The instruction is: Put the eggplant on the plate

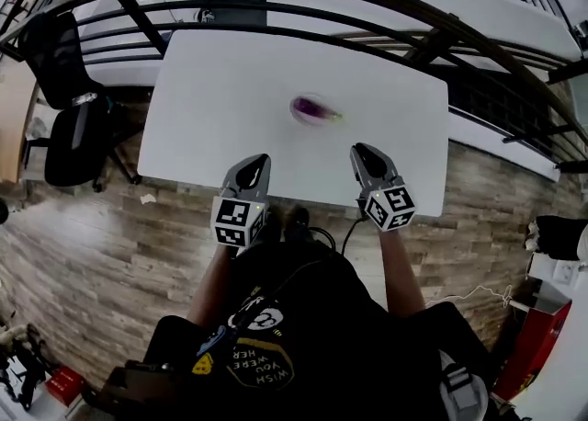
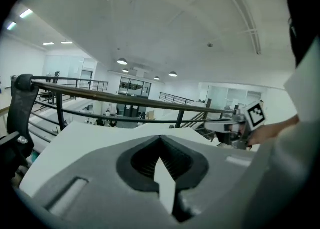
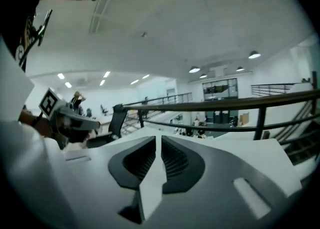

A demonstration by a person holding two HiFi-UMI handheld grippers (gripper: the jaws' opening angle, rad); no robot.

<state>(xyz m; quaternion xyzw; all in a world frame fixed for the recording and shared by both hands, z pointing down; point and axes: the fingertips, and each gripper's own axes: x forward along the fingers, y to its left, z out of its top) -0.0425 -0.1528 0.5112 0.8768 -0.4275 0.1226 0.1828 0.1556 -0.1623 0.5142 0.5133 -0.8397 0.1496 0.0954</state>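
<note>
Nearest to the camera, the person stands at the near edge of the white counter, one gripper in each hand, both held just over that edge and pointing toward the far side. The left gripper has its jaws closed on each other, and its own view shows nothing between them. The right gripper has its jaws all but together, with only a thin slit showing in its own view and nothing in it. Neither gripper carries anything, and both are well apart from the task's thing.

Farther out, about the middle of the counter and a little right of centre, lies the eggplant, a small purple shape with a greenish end pointing right. A pale round patch surrounds it, which is probably the plate. The patch is blurred and white against the white counter, so its rim cannot be traced with certainty. Nothing else is visible on the counter.

Beyond the far edge runs a dark railing, and an office chair stands off to the left on the wooden floor.

Judging by how things lie, the task looks finished or nearly so. The eggplant seems to rest on the plate, and both empty grippers are back at the near edge. What remains is at most to confirm that it sits fully within the plate.
</note>
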